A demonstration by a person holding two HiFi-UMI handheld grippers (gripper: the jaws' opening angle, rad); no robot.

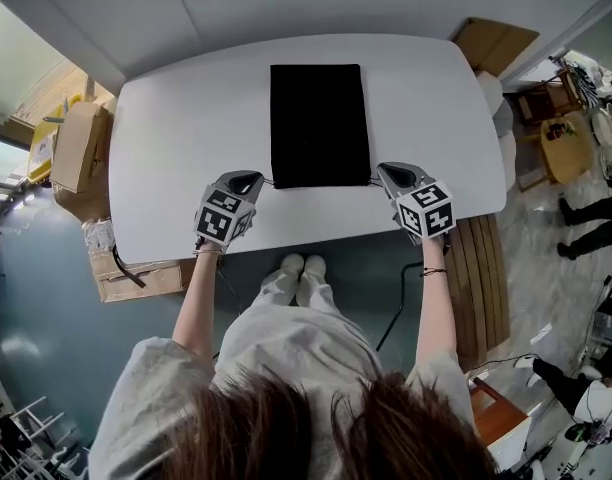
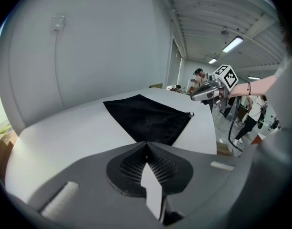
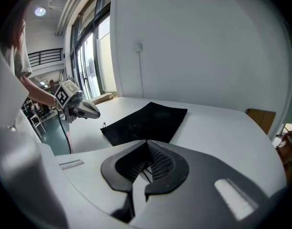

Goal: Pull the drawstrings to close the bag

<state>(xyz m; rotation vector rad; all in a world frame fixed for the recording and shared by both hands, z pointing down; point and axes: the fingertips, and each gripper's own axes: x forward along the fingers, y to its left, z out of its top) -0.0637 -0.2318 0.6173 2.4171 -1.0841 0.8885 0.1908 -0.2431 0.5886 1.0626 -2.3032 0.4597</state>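
Found 1 black bag flat at the middle of the white counter, lengthwise away from the person, 1 short edge toward the counter's front.

Spotted 1 thin drawstring poking out at the near right corner of the bag, and 1 more drawstring at the near left corner.

Located left hand-held gripper just beside the near left corner, tilted down toward the counter. Read its jaws as pressed together, with nothing seen between the pads.

Located right hand-held gripper just beside the near right corner, likewise tilted down. Read its jaws as pressed together too. Saw thin dark lines at the right pads; unable to tell cord from pad pattern.

Unable to tell contact of either tip with bag or counter.

Logged 1 cardboard box beside the counter's left end.
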